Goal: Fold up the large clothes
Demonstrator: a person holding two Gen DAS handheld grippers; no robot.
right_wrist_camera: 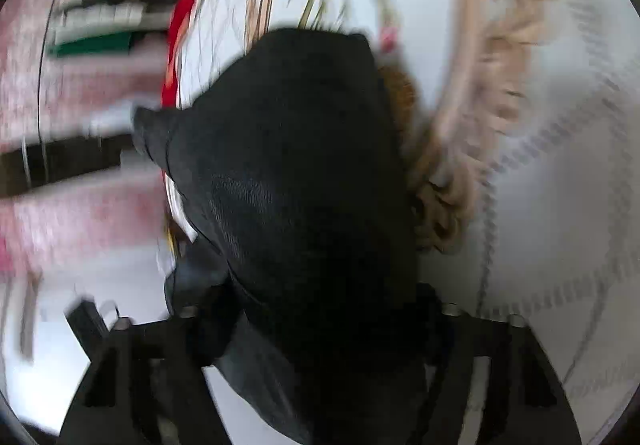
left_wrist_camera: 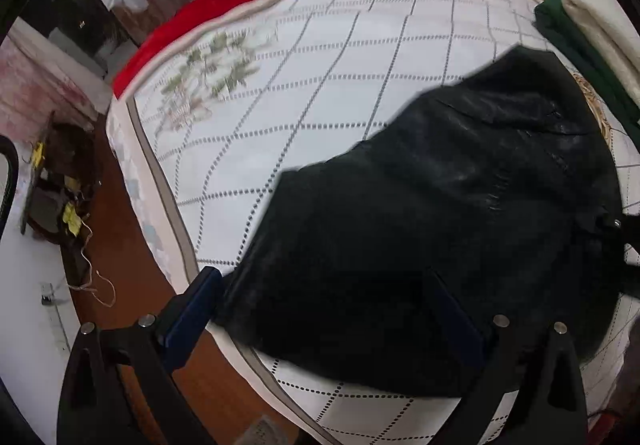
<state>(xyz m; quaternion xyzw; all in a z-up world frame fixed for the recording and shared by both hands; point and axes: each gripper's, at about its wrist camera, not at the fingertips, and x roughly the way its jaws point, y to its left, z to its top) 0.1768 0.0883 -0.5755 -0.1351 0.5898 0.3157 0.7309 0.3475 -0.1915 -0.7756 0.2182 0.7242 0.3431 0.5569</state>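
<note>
White checked bedspread [left_wrist_camera: 304, 93] fills the view — black leather jacket [left_wrist_camera: 440, 205] sprawled over its near corner. Left gripper [left_wrist_camera: 324, 309] gapes wide, jacket's hem between its 2 fingers. Right gripper [right_wrist_camera: 316, 325] — jacket bunched over it, grip unreadable.

Left gripper [left_wrist_camera: 320, 309] is low at the near edge, its jaws spread wide, blue-padded fingers [left_wrist_camera: 192, 309] well apart. Right gripper [right_wrist_camera: 316, 325] is blurred and largely covered by dark cloth; its jaw state can't be made out.
</note>
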